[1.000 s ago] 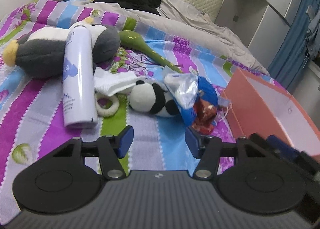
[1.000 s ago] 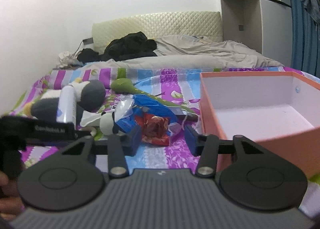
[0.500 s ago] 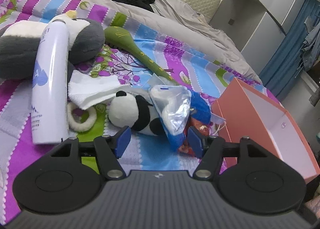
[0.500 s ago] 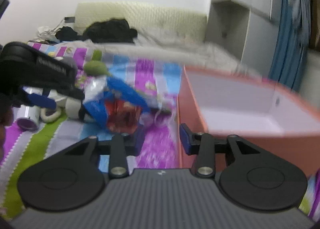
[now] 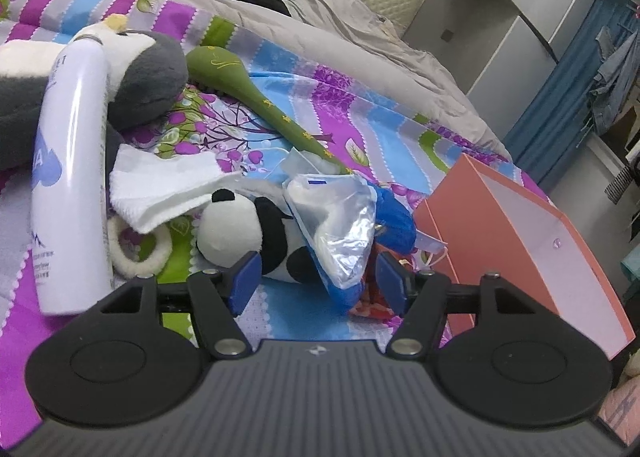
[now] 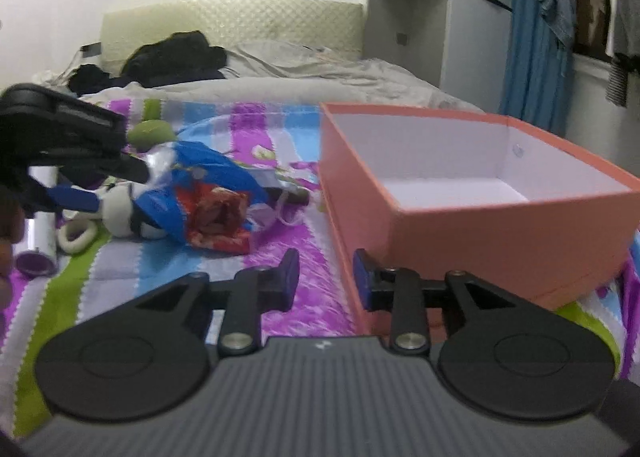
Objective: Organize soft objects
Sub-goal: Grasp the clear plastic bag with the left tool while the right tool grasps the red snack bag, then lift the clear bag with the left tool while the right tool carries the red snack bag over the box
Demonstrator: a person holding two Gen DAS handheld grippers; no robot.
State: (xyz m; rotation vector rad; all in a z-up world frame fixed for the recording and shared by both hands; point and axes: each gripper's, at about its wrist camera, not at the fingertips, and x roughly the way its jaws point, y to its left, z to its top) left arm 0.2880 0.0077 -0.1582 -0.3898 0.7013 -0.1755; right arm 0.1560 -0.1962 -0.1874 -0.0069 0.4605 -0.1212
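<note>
On the bedspread (image 5: 304,105), the panda toy (image 5: 240,229) lies in the centre. At its 9 o'clock is the spray bottle (image 5: 70,173), with a ring (image 5: 138,245) between them. A folded cloth (image 5: 164,187) rests at 11 o'clock, partly on the ring. A plastic bag (image 5: 336,217) leans on the panda at 3 o'clock; further right stands the open box (image 6: 476,193).

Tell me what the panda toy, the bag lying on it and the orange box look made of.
Panda toy: soft plush, going by its fuzzy matte pile. Bag: thin clear plastic film, crinkled and glossy with highlights; the contents are unclear. Orange box: probably stiff cardboard with a matte orange outside and a white lining, given its straight thin walls and sharp corners. The left gripper is open just short of the panda.
</note>
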